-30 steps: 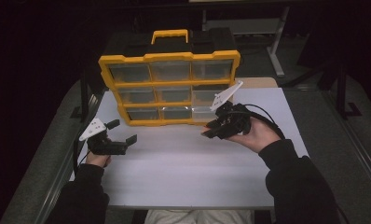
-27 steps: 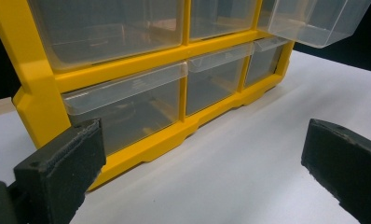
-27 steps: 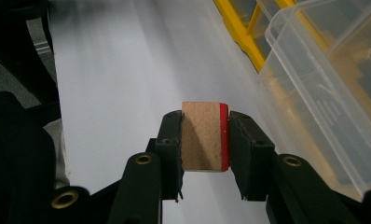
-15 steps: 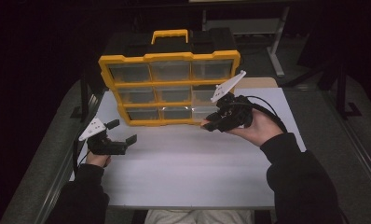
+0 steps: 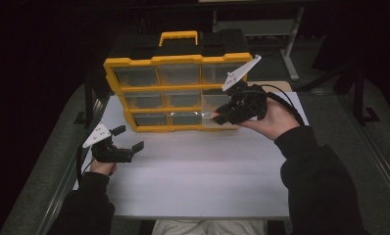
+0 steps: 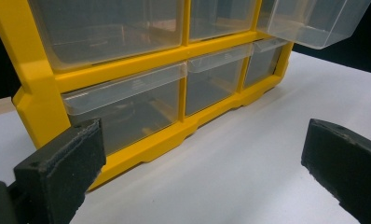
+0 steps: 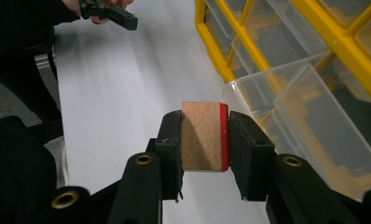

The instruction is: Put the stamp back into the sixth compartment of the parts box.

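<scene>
A yellow organizer (image 5: 178,93) with clear drawers stands tilted up at the back of the white table (image 5: 193,181). Its lower right clear drawer (image 7: 305,116) is pulled out; it also juts into the left gripper view (image 6: 314,21). My right gripper (image 5: 221,115) hovers just in front of that open drawer, shut on a small wooden block with a red face (image 7: 204,136). My left gripper (image 5: 128,138) rests low at the table's left, open and holding nothing, its pads (image 6: 58,168) facing the organizer's lower left drawers (image 6: 123,112).
A black and yellow carry handle (image 5: 178,36) tops the organizer. Metal frame legs (image 5: 291,49) stand behind the table. Dark grey floor borders the table on both sides. The person's sleeves (image 5: 320,186) reach in from the bottom.
My right gripper has lifted and moved slightly right and up with the block, staying by the open drawer. The left gripper has stayed in place.
</scene>
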Action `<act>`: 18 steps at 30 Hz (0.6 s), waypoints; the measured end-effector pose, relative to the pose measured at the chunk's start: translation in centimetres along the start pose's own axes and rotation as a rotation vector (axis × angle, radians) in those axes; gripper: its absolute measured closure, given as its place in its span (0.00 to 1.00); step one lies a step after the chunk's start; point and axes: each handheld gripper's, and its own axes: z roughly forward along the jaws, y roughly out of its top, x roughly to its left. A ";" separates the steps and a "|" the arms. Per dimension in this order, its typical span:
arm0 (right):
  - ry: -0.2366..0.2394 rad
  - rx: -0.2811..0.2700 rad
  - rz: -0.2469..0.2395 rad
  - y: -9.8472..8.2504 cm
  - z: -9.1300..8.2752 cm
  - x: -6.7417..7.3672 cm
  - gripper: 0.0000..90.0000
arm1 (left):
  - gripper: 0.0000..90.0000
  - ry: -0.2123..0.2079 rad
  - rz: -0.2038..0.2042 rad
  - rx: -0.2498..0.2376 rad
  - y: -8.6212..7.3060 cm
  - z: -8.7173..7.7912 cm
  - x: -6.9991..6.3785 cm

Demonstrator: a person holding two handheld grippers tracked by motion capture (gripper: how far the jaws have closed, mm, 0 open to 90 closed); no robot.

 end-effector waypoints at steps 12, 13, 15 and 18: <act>-0.024 -0.008 0.004 1.4 -0.9 -0.7 0.72 | 0.00 -0.005 -0.001 0.003 0.0 0.0 0.0; -0.028 -0.012 0.013 1.5 -1.1 -1.0 0.72 | 0.00 -0.005 -0.001 0.004 0.0 0.0 0.0; -0.029 -0.015 0.012 1.6 -1.2 -1.1 0.72 | 0.00 -0.005 -0.002 0.005 0.0 0.0 0.0; -0.033 -0.015 0.021 1.9 -1.4 -1.6 0.72 | 0.00 -0.005 -0.004 0.002 0.0 0.0 0.0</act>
